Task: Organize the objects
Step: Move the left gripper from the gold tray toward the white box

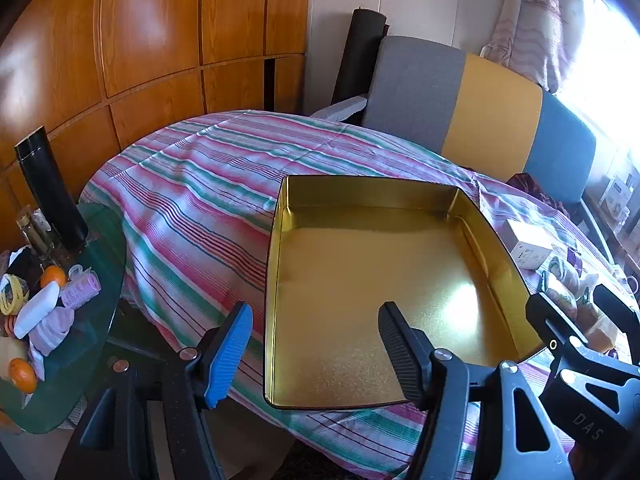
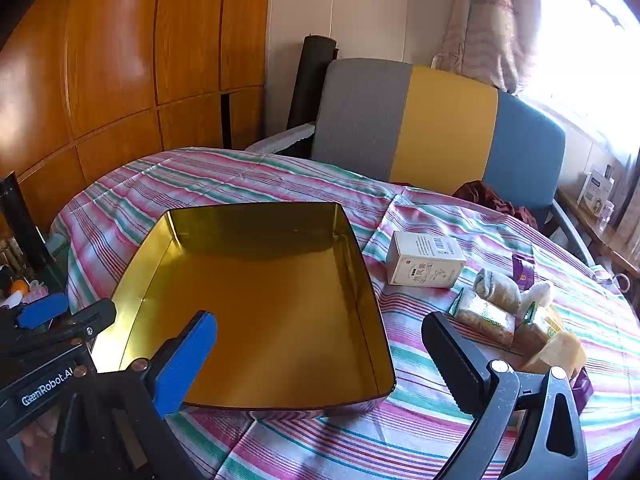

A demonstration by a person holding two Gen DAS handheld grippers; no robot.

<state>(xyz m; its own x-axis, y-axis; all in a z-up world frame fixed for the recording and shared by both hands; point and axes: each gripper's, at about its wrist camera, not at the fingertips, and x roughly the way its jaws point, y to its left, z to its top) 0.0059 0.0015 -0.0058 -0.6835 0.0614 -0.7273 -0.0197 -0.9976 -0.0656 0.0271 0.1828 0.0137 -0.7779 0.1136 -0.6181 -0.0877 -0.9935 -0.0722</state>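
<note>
An empty gold tin tray (image 1: 498, 264) lies on the striped tablecloth, in the middle of both views. My left gripper (image 1: 316, 352) hangs open above the tray's near left corner, its blue finger outside the wall and its black finger over the floor, gripping nothing. My right gripper (image 2: 320, 360) stands wide open over the near right corner of the tray (image 2: 370, 292), also with nothing in it. To the right of the tray are a white box (image 2: 426, 258), several wrapped snack packets (image 2: 486, 316) and a purple sachet (image 2: 522, 270).
A glass side table (image 1: 100, 344) at the left holds oranges, pink hair rollers, a white case and a tall black bottle (image 1: 50, 190). A grey, yellow and blue chair (image 2: 440, 124) stands behind the table. Wooden panels line the wall at the left.
</note>
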